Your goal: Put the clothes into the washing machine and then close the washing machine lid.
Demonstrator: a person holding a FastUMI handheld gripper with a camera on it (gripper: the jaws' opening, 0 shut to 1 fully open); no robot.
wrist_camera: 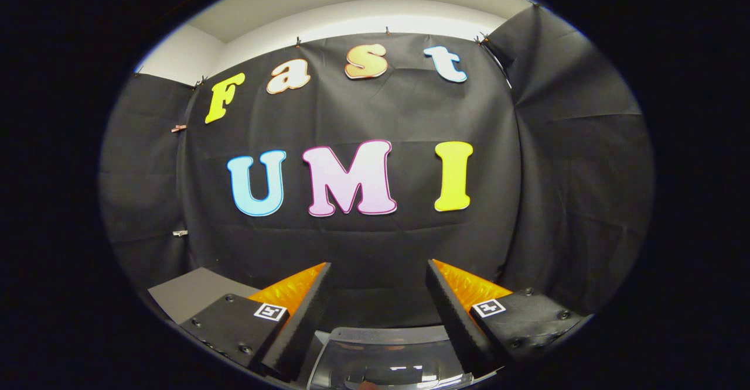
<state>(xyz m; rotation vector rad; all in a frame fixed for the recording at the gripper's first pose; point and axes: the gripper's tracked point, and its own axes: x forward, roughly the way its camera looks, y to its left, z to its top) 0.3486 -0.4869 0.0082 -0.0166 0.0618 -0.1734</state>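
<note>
Clear plastic lid [389, 358]: lying at six o'clock, just below and between the fingers, glossy, catching ceiling light; probably the washing machine lid, judging by the task.
Gripper [378, 287]: pointing level at the black cloth wall [375, 243], fingers standing wide apart, gripping nothing, nothing pressing on either one.
Fingers: one [304, 314] at seven o'clock, the other [451, 314] at five o'clock, ribbed inner faces turned toward each other.
Grey surface [193, 290]: showing at eight o'clock beside the near finger, flat, matte, perhaps a table or the machine's top; hard to tell which.
Clothes: location unknown from this angle, likely sitting lower than the camera is looking.
Handling, as a guess: soft, light, limp fabric, sagging and trailing when lifted; pinching a bunched fold near the middle rather than a loose edge. Lid likely stiff, smooth, slippery; pushing on its front rim rather than squeezing.
Hidden: drum opening, hinge, most of the lid, all cut off at six o'clock.
</note>
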